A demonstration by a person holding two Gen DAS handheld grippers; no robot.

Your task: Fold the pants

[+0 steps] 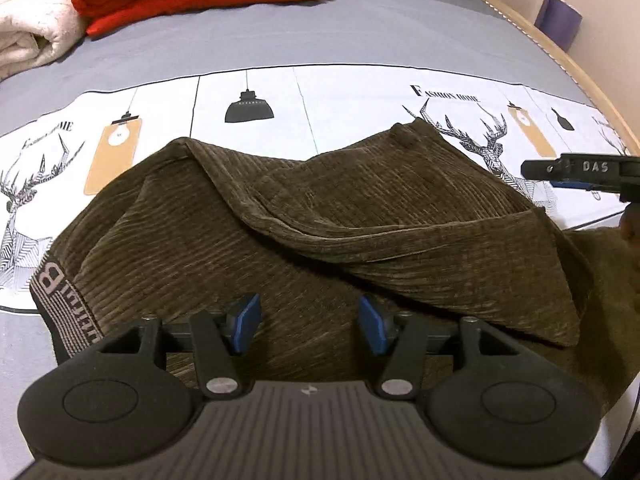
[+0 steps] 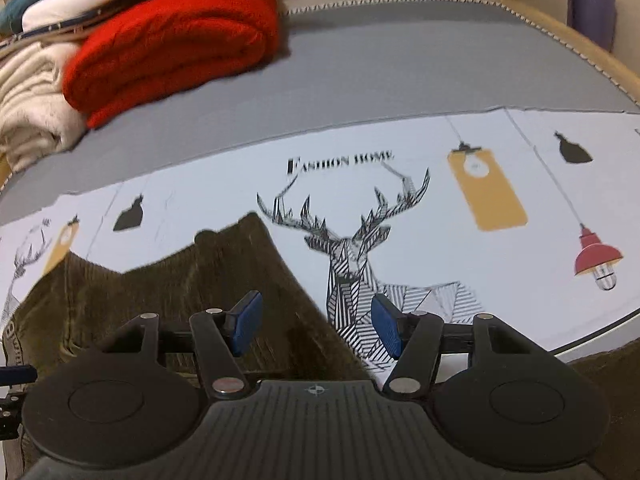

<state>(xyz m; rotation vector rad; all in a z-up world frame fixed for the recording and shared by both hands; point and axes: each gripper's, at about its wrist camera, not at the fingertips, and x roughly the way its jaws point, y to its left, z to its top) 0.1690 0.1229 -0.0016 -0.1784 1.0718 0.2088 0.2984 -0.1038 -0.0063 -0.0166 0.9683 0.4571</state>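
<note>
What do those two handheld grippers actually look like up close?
Both look alike. The left gripper and right gripper are matte black plastic, each with two blue rubbery fingertip pads, black linkage arms joined by silver pivot pins, two round black discs and a ribbed grey centre plate bearing a small emblem. One finger carries white "DAS" lettering.

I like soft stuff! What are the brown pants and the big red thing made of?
The pants look like olive-brown corduroy: fine raised ribs run across the cloth with a soft, velvety sheen. The red blanket looks like thick fleece or plush, since its folded surface is fuzzy and matte; the exact fibre cannot be told.
</note>
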